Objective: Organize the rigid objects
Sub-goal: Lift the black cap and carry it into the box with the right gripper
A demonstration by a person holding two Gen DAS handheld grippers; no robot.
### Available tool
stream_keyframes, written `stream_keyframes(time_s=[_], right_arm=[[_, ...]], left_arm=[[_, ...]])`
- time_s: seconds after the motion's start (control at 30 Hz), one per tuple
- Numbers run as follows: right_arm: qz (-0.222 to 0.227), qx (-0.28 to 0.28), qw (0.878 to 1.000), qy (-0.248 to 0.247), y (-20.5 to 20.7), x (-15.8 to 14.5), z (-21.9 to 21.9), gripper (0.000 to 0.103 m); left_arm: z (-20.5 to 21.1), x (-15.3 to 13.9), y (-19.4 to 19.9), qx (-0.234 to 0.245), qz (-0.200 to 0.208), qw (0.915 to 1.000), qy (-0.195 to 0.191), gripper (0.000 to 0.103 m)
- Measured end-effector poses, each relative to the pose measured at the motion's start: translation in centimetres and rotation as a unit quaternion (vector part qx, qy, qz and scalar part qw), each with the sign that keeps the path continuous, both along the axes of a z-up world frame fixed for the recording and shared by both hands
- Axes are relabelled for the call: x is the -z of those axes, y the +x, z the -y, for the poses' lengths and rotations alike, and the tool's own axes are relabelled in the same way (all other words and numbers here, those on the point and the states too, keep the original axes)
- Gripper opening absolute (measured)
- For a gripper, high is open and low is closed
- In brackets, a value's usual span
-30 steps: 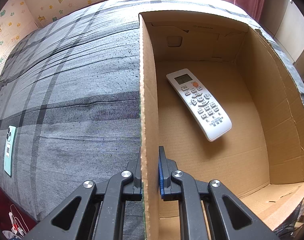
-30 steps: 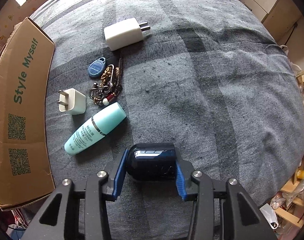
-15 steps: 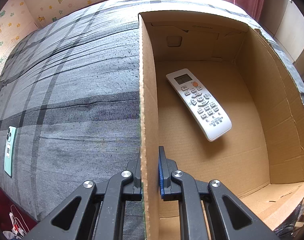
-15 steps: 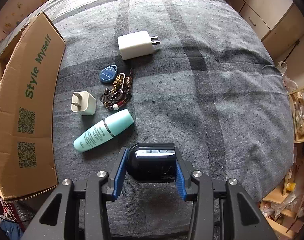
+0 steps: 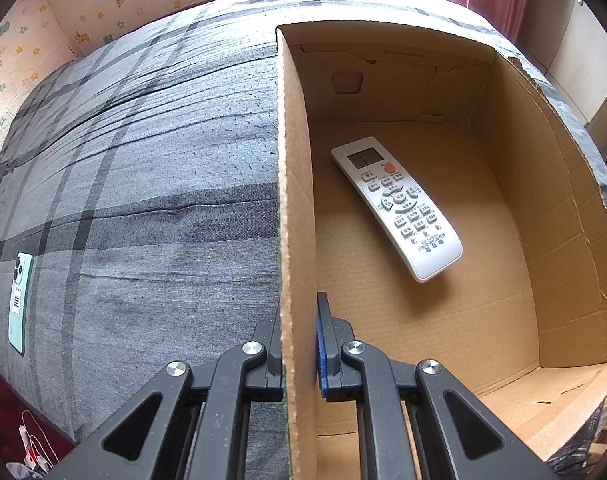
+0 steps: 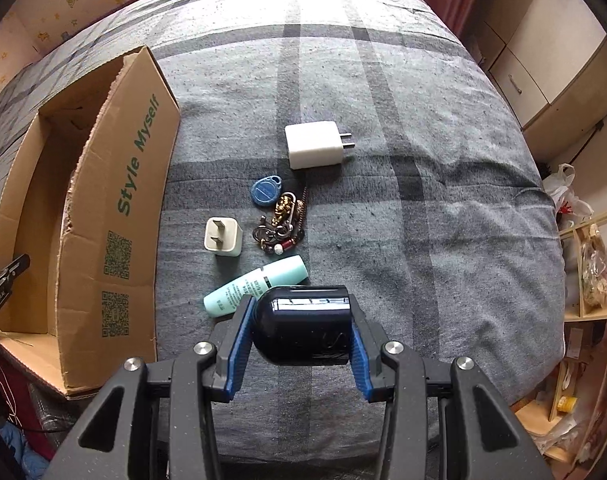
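My right gripper [image 6: 301, 336] is shut on a glossy dark navy case [image 6: 303, 322] and holds it above the grey plaid bed. Below it lie a teal tube [image 6: 255, 286], a small white plug [image 6: 222, 237], a bunch of keys [image 6: 281, 222] with a blue fob [image 6: 266, 190], and a larger white charger [image 6: 315, 144]. My left gripper [image 5: 299, 344] is shut on the left wall of the open cardboard box [image 5: 293, 200]. A white remote control [image 5: 397, 206] lies on the box floor. The same box [image 6: 115, 216] stands at the left in the right wrist view.
A teal phone [image 5: 18, 296] lies near the bed's left edge. Wooden shelves [image 6: 587, 272] and cupboards stand past the bed's right edge. A red floor with cables shows below the bed at the lower left.
My right gripper has risen with the navy case, so the bed's items look smaller and the box's inside has come into view. The left gripper has not moved.
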State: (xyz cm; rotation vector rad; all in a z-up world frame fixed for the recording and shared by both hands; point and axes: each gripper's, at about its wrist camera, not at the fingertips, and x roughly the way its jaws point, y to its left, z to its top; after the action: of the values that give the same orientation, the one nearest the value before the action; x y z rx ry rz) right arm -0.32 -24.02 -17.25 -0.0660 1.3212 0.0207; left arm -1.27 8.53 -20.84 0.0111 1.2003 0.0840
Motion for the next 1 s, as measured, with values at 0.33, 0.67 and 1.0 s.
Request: stream_keyframes(time_s=[0.33, 0.67, 1.0], right_arm=[[0.025, -0.038, 0.999, 0.006, 0.7, -2.8, -2.7, 0.046], [0.043, -0.089, 0.995, 0.016, 1.5, -4.9, -7.0, 0.046], [0.050, -0.140, 0.988, 0.030, 2.2, -5.9, -12.0, 0.046]], left_arm=[[0.0, 0.0, 0.0, -0.001, 0.000, 1.0000, -0.001, 0.012], [-0.1, -0.1, 0.0, 0.000, 0.000, 1.0000, -0.001, 0.012], [-0.1, -0.1, 0.0, -0.001, -0.001, 1.0000, -0.002, 0.012]])
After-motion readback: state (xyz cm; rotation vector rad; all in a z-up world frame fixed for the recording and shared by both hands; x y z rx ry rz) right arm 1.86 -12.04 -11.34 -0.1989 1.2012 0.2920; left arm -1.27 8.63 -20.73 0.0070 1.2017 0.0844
